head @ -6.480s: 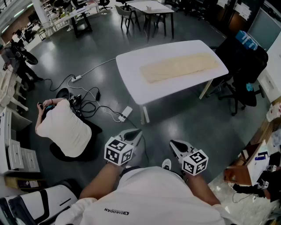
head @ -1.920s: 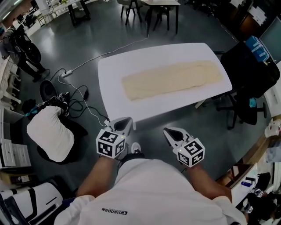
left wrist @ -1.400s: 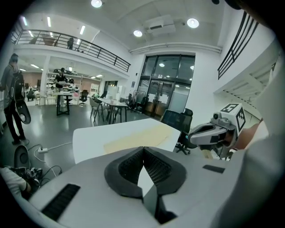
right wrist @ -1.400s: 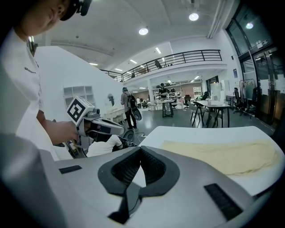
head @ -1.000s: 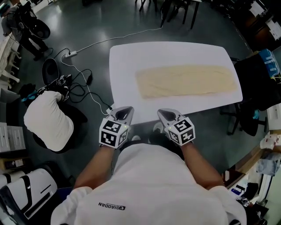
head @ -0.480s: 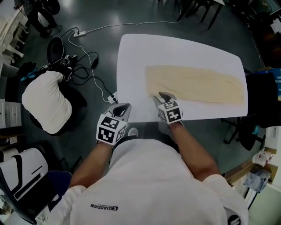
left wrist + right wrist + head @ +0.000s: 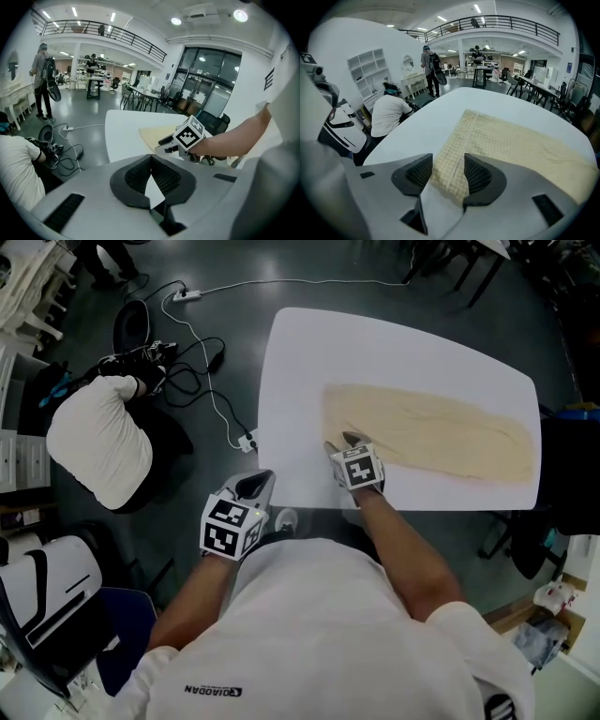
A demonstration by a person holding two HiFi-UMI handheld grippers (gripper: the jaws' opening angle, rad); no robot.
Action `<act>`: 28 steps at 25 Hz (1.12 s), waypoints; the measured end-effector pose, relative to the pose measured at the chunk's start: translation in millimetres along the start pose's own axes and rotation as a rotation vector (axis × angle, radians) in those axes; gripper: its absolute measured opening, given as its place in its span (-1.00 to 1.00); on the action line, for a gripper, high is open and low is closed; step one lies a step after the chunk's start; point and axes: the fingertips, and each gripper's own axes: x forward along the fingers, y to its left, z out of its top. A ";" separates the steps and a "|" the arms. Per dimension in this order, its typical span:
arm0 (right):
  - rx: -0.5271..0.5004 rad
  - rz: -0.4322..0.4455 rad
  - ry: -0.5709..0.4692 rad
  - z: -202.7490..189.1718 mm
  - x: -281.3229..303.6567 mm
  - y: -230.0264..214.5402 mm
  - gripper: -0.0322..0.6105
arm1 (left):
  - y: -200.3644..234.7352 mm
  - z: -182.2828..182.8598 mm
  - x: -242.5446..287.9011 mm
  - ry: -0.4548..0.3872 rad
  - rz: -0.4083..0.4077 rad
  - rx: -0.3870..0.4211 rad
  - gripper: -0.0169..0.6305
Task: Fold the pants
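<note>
No fold is made yet: the pants (image 7: pixel 431 437) are spread flat on the table (image 7: pixel 300 362). Their eight o'clock corner is straddled by the right gripper (image 7: pixel 339 442), jaws just parted and unclamped. The left gripper (image 7: pixel 258 480) is closed on nothing.

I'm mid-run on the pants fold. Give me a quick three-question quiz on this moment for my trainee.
1. True or false: the left gripper grips the pants.
2. Where is the right gripper? A) at the pants' end nearer the left gripper; B) at their other end; C) nowhere near them.
3. Fill in: the pants lie spread on a white ___.
Key: 1 false; its fingers are together and empty. 2 A; its fingers have just been opening, with the pants' edge between them. 3 table.
</note>
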 end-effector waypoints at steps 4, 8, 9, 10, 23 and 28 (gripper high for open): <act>0.010 -0.001 0.013 -5.8 14.7 -3.4 -0.15 | 8.8 -5.6 -1.0 0.001 0.020 -0.029 -0.87; 0.002 -0.014 -0.067 -6.3 19.7 -3.8 -0.15 | 10.8 -10.3 -4.3 -0.005 0.023 -0.058 -0.87; 0.006 -0.017 -0.078 -5.7 18.6 -4.2 -0.16 | 10.2 -11.2 -4.8 -0.004 0.022 -0.060 -0.87; 0.010 -0.020 -0.084 -4.8 17.3 -4.6 -0.17 | 9.7 -11.8 -5.1 -0.003 0.021 -0.058 -0.87; 0.121 -0.011 -0.047 -10.4 8.1 -10.5 -0.60 | 10.9 8.7 -31.2 -0.064 0.025 0.027 -0.87; 0.258 0.013 -0.152 -5.5 -27.7 -14.7 -0.67 | 6.3 3.7 -44.5 -0.084 0.007 0.038 -0.87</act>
